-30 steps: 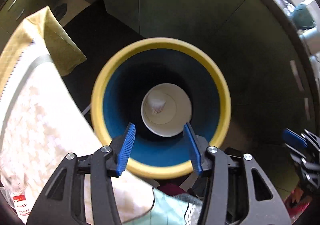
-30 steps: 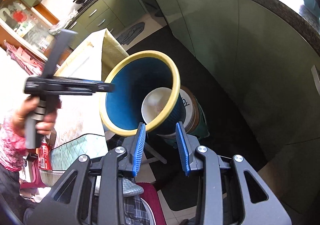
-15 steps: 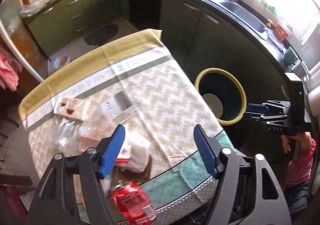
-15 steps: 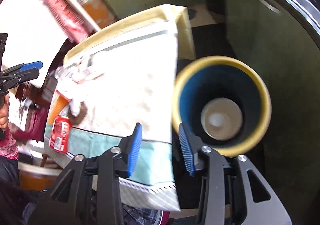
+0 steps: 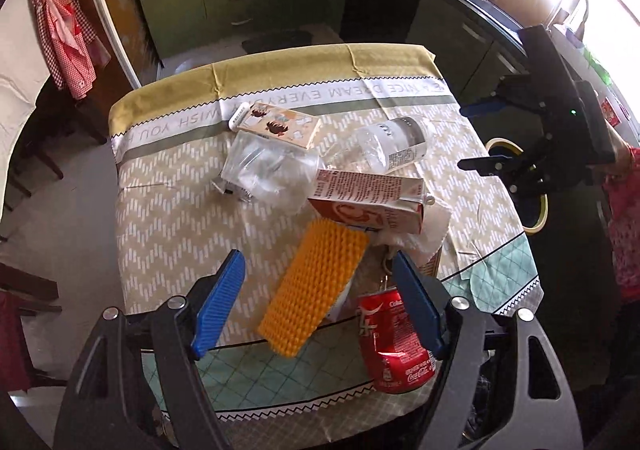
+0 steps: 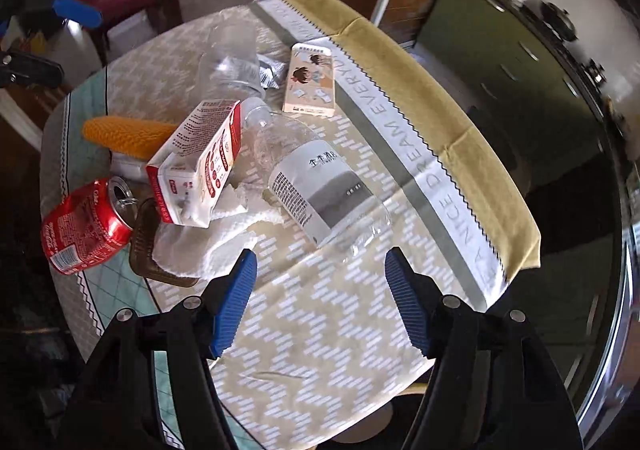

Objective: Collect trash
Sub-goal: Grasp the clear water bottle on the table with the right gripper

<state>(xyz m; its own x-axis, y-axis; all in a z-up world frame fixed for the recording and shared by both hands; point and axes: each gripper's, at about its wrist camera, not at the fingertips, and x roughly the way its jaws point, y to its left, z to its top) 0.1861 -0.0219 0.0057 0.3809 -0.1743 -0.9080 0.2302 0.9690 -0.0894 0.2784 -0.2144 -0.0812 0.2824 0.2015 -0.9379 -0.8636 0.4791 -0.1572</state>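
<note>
Trash lies heaped on the clothed table [image 5: 168, 217] below us, and none of it is in our grip at this moment. Nearest our left gripper [image 5: 318, 304], whose jaws are opening with nothing pinched between them, sits the crushed red cola can [image 5: 394, 342] at the table's near edge, and just beside it an orange ridged sponge-like piece [image 5: 316, 286] lying tilted over the pile. Our right gripper [image 6: 320, 300] hangs above bare cloth, its jaws also opening and empty; just beyond its tips lies the clear plastic bottle with a grey label [image 6: 320, 189] on its side. A little further we see the red-and-white carton [image 5: 368, 205] resting on a crumpled white tissue [image 6: 216, 238], which partly covers a brown coaster-like mat [image 6: 146, 246]. Past that sits a second crumpled clear bottle [image 5: 268, 173], and at the far stripe of the cloth a flat illustrated box [image 5: 280, 125]. Off the table's right side, half hidden behind our right tool, the yellow-rimmed bin [image 5: 538, 211] waits on the floor; what it holds we cannot tell from here. We judge that most of the work remains: at least seven pieces sit on the table, and each needs a grasp and a trip to the bin, probably starting with the can and the labelled bottle.
</note>
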